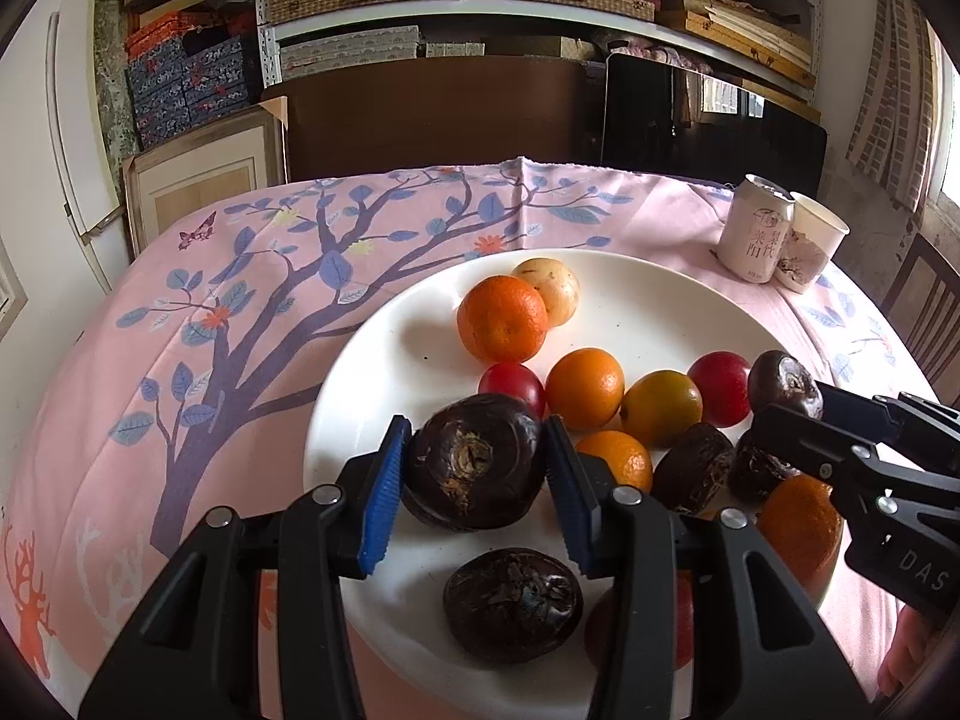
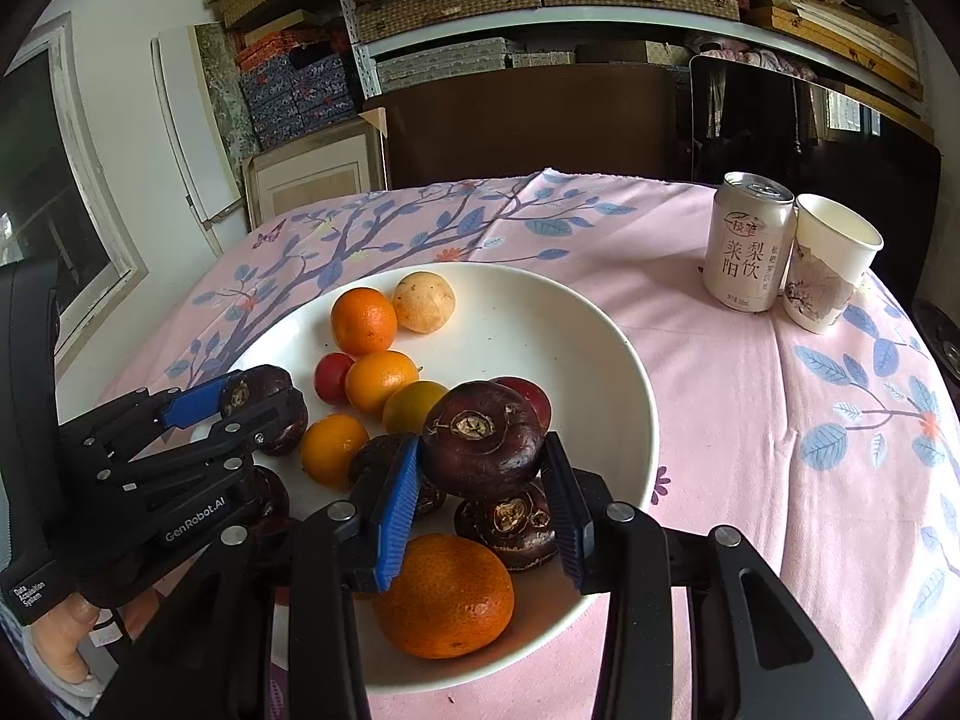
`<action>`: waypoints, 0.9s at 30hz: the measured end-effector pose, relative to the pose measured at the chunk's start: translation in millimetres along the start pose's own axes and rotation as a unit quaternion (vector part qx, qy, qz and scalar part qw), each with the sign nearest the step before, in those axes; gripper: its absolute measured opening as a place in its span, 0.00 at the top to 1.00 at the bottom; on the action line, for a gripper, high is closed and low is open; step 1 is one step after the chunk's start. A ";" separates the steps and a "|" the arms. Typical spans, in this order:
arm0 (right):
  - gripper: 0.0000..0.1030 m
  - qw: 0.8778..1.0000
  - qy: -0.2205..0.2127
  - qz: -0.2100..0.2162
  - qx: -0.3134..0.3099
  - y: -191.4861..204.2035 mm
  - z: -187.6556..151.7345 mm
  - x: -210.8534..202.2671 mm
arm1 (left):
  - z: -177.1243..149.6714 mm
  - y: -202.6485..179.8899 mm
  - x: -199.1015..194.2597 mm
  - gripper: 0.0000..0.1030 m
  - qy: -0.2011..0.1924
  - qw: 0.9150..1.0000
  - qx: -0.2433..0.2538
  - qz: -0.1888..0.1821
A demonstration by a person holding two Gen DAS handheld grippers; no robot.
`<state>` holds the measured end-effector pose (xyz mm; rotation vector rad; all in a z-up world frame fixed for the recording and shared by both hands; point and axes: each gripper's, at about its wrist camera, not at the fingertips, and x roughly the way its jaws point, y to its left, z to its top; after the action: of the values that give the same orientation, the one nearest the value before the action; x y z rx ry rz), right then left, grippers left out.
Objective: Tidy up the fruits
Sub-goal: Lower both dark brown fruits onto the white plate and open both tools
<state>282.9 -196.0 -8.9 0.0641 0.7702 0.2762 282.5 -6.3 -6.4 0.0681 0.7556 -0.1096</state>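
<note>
A white plate (image 1: 660, 300) (image 2: 570, 330) holds several oranges, red fruits, a pale round fruit (image 1: 549, 289) (image 2: 423, 301) and dark water chestnuts. My left gripper (image 1: 474, 468) is shut on a dark water chestnut (image 1: 474, 462) above the plate's near left part; it also shows in the right wrist view (image 2: 240, 405). My right gripper (image 2: 483, 474) is shut on another dark water chestnut (image 2: 483, 438), held over more chestnuts and a large orange (image 2: 447, 597). In the left wrist view the right gripper (image 1: 792, 408) is at the right, over the plate.
A drink can (image 2: 747, 243) (image 1: 755, 231) and a paper cup (image 2: 831, 264) (image 1: 810, 249) stand at the far right on the pink tree-patterned tablecloth (image 1: 180, 360) (image 2: 780, 390). Behind the table are a brown board and shelves of boxes.
</note>
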 end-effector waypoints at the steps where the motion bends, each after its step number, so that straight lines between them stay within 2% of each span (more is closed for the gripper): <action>1: 0.60 1.000 0.000 0.000 0.000 0.5 -0.1 0.1 | 0.2 0.2 0.1 0.57 0.000 1.000 0.000 0.000; 4: 0.58 1.000 -0.002 0.001 0.001 -0.2 0.2 0.3 | -0.3 -0.9 -0.4 0.57 -0.005 1.000 0.003 0.006; 6: 0.51 1.000 -0.008 0.001 0.002 -0.6 0.2 -1.3 | -0.5 -2.0 -3.1 0.48 -0.014 1.000 0.008 0.014; 11: 0.51 1.000 -0.011 0.004 0.003 -0.7 0.6 -3.7 | 1.4 -2.3 -11.5 0.35 -0.031 0.999 0.008 0.024; 17: 0.49 1.000 -0.025 0.005 0.011 -1.7 -1.0 -19.1 | -0.7 -2.9 -23.8 0.32 -0.040 0.999 0.007 0.028; 19: 0.45 0.999 -0.034 0.006 0.016 -2.1 -3.3 -28.7 | -3.2 -3.8 -31.4 0.28 -0.046 0.998 0.006 0.030; 21: 0.41 0.999 -0.044 0.002 0.016 -0.6 -6.5 -39.3 | -7.2 -4.4 -41.1 0.21 -0.054 0.998 0.006 0.035; 23: 0.39 0.999 -0.053 -0.003 0.012 2.9 -11.0 -49.1 | -11.5 -5.6 -51.4 0.20 -0.061 0.997 0.007 0.039; 25: 0.32 0.998 -0.062 -0.007 0.008 6.3 -17.9 -59.6 | -16.6 -6.6 -61.9 0.15 -0.064 0.997 0.007 0.040; 26: 0.26 0.998 -0.065 -0.010 0.007 7.9 -22.3 -64.3 | -20.0 -6.9 -67.8 0.07 -0.067 0.997 0.004 0.041; 27: 0.21 0.997 -0.070 -0.014 0.007 9.2 -27.9 -70.0 | -24.2 -7.2 -73.8 0.06 -0.074 0.996 0.002 0.044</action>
<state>213.6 -207.3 19.9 0.0846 0.6334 0.2380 211.9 -5.4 26.6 0.0961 0.6032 -0.0310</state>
